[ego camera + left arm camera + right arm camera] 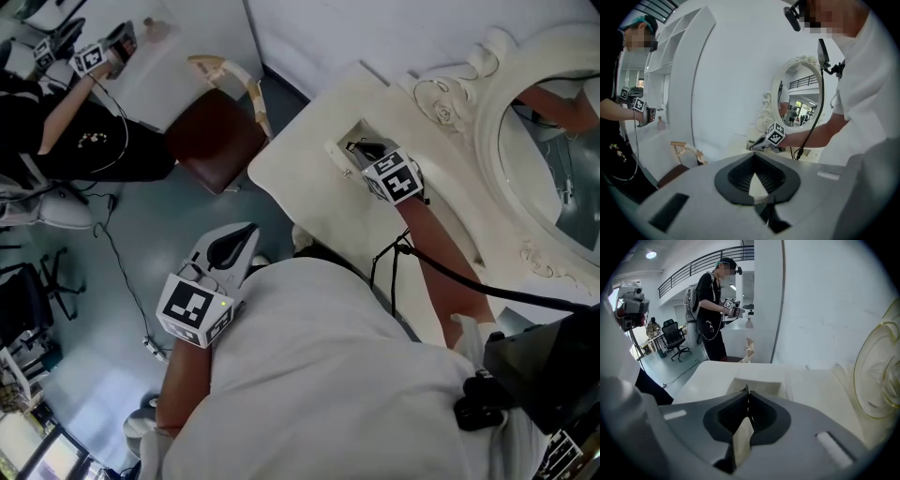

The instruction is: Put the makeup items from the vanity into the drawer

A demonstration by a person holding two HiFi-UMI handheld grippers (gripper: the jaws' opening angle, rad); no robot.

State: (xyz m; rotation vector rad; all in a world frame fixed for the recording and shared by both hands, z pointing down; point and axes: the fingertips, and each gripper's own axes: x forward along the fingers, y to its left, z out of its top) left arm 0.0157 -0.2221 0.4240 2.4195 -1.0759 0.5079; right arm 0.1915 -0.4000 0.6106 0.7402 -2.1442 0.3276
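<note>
My right gripper (361, 153) reaches over the white vanity (309, 141), its shut tips just above the open drawer recess (354, 131). In the right gripper view the jaws (747, 391) meet with nothing between them, and the beige recess (761, 386) lies right behind the tips. Something dark lies by the tips in the head view; I cannot tell what it is. My left gripper (246, 234) hangs low by my body over the floor, away from the vanity, shut and empty (754, 154). No makeup item shows on the vanity top.
An ornate white oval mirror (553, 159) stands at the vanity's back. A chair with a brown seat (211, 141) sits left of the vanity. Another person (66, 122) with grippers stands at a white counter at the far left. Cables lie on the grey floor (122, 272).
</note>
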